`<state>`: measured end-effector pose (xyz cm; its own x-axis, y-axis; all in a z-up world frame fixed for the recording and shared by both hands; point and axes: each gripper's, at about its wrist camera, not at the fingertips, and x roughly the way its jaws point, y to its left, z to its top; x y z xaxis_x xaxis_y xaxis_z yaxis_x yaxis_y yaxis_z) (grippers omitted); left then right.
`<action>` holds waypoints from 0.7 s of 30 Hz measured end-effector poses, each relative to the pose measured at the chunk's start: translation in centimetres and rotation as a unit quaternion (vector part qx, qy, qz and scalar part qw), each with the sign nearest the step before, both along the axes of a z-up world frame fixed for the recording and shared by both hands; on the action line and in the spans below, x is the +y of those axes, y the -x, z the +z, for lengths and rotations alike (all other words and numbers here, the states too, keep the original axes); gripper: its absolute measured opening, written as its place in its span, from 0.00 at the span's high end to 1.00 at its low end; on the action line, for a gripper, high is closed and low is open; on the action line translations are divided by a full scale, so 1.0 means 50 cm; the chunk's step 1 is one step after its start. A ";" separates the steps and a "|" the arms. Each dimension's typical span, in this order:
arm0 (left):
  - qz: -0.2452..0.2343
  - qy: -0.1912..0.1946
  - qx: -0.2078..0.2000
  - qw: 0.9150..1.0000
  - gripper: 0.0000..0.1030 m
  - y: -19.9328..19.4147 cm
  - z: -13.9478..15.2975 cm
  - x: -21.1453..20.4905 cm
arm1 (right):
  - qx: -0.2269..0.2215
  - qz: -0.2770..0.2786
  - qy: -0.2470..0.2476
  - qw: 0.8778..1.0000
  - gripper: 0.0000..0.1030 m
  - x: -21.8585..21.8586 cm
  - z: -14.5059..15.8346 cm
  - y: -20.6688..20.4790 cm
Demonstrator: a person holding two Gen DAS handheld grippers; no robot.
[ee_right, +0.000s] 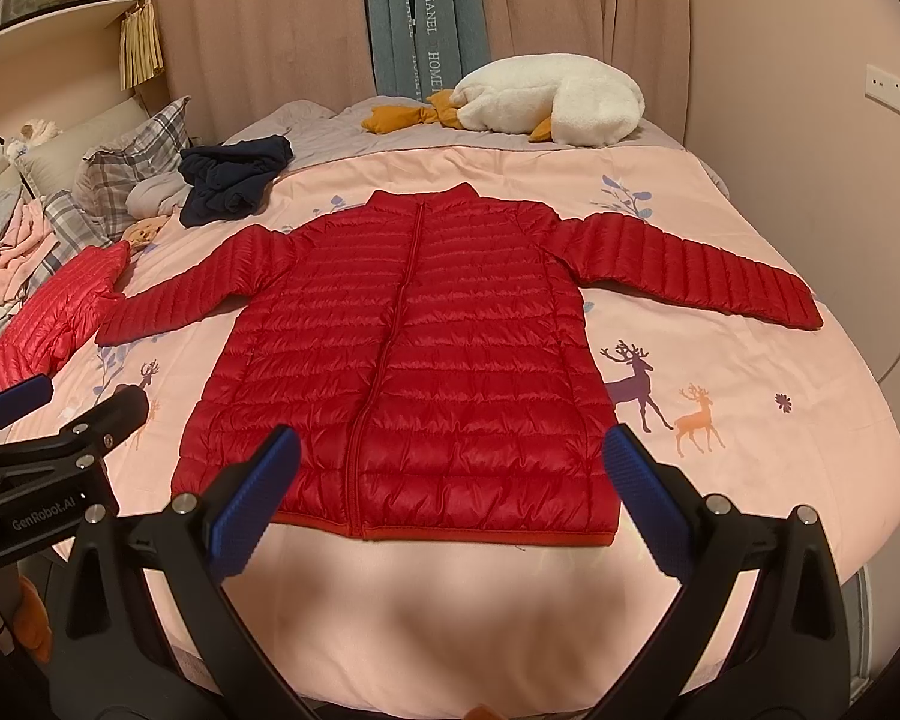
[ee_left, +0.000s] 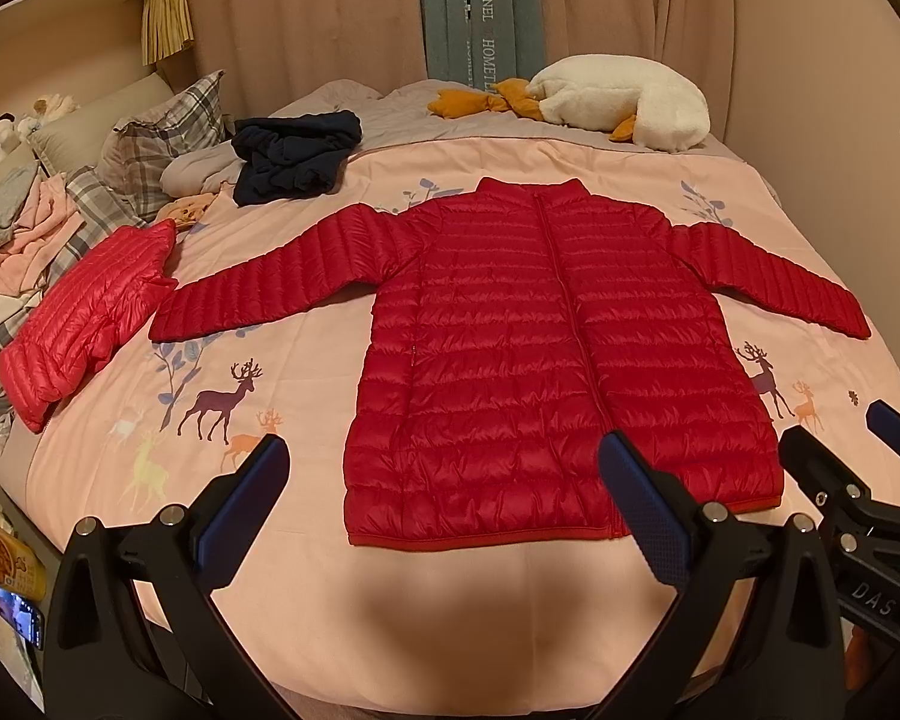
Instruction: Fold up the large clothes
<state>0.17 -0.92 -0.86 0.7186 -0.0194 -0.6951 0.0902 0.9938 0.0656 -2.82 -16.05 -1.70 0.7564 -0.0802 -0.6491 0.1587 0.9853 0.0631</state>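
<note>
A red quilted down jacket [ee_left: 546,336] lies flat and face up on the pink bedspread [ee_left: 270,372], zipped, both sleeves spread out, hem toward me. It also shows in the right wrist view [ee_right: 414,372]. My left gripper [ee_left: 444,462] is open and empty, hovering above the hem's near edge. My right gripper [ee_right: 450,456] is open and empty above the hem, to the right of the left one. The right gripper also shows at the right edge of the left wrist view [ee_left: 840,438].
A folded lighter red down jacket [ee_left: 84,324] lies left of the left sleeve. A dark navy garment [ee_left: 294,156], plaid pillows [ee_left: 150,144] and a white goose plush [ee_left: 624,102] lie at the far side. The bed's near edge is just below the hem.
</note>
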 end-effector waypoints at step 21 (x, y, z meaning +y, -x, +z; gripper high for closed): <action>0.000 -0.001 0.000 1.000 0.01 -0.001 0.001 -0.002 | 0.001 0.000 -0.001 1.000 0.02 0.000 0.000 0.000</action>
